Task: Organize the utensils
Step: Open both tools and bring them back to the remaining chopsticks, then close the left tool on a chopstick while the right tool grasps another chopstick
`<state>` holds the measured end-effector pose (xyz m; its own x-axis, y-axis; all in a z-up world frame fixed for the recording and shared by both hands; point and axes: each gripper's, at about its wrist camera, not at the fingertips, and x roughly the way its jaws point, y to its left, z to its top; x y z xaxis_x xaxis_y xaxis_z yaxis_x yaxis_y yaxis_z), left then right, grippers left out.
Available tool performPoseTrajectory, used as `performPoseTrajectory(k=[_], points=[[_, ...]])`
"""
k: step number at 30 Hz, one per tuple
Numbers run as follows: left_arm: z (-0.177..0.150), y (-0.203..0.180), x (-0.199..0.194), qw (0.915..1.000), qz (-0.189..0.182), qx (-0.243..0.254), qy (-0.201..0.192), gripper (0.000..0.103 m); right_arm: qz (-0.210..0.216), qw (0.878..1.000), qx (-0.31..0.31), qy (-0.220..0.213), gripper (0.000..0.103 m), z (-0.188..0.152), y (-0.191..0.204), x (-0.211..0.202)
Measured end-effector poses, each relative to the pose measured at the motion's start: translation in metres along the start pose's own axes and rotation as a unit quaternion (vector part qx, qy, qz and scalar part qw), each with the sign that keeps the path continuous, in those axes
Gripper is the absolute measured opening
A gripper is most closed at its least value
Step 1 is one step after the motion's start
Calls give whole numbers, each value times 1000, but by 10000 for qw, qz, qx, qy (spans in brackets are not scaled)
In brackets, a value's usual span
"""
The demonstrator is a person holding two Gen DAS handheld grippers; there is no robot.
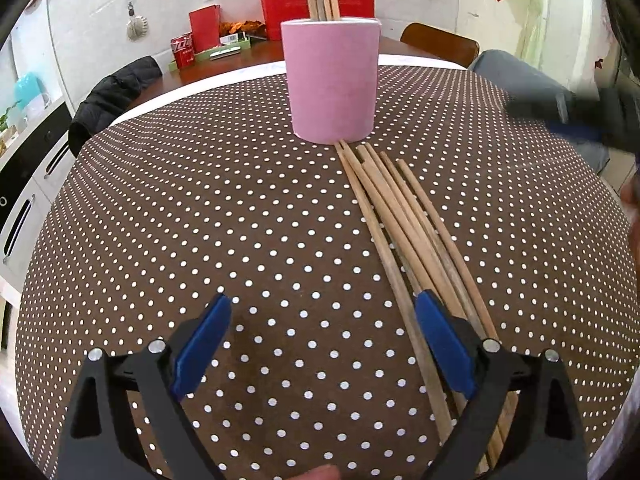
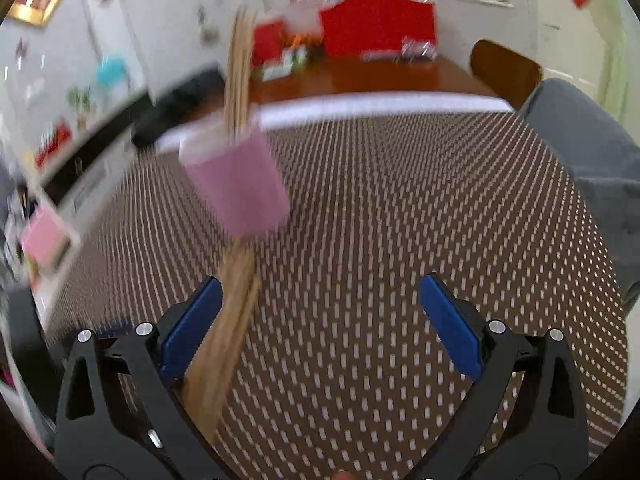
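Lying loose on the brown polka-dot tablecloth [image 1: 200, 200], a bundle of wooden chopsticks [image 1: 400, 224] reaches the pink cylindrical holder [image 1: 332, 80], which contains more sticks. Left gripper [image 1: 320, 344] and right gripper [image 2: 320, 320]: both spread wide, empty.

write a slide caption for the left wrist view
Open left gripper hovers beside loose chopsticks lying before a pink cup.
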<state>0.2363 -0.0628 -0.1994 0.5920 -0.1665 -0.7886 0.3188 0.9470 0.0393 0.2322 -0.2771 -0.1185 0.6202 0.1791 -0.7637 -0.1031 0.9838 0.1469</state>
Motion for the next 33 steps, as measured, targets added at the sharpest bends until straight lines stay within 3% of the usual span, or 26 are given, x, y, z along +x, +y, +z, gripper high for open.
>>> performPoseTrajectory(k=[6, 14, 24, 26, 29, 33], points=[[3, -6, 5, 9998, 148, 87, 66, 93, -97, 9982, -326, 496, 97, -38, 18, 10], [0, 11, 1, 9991, 309, -260, 93, 93, -34, 9960, -562, 692, 97, -56, 40, 26], [-7, 28, -1, 9985, 282, -458, 129, 93, -570, 9914, -980, 658, 97, -57, 49, 28], [-7, 27, -1, 9985, 289, -451, 125, 93, -619, 9912, -969, 658, 95, -57, 47, 26], [-5, 25, 1, 9988, 239, -396, 137, 93, -555, 9922, -911, 644, 85, -56, 46, 24], [10, 13, 6, 9987, 437, -43, 266, 93, -434, 9927, -931, 636, 71, -42, 51, 32]])
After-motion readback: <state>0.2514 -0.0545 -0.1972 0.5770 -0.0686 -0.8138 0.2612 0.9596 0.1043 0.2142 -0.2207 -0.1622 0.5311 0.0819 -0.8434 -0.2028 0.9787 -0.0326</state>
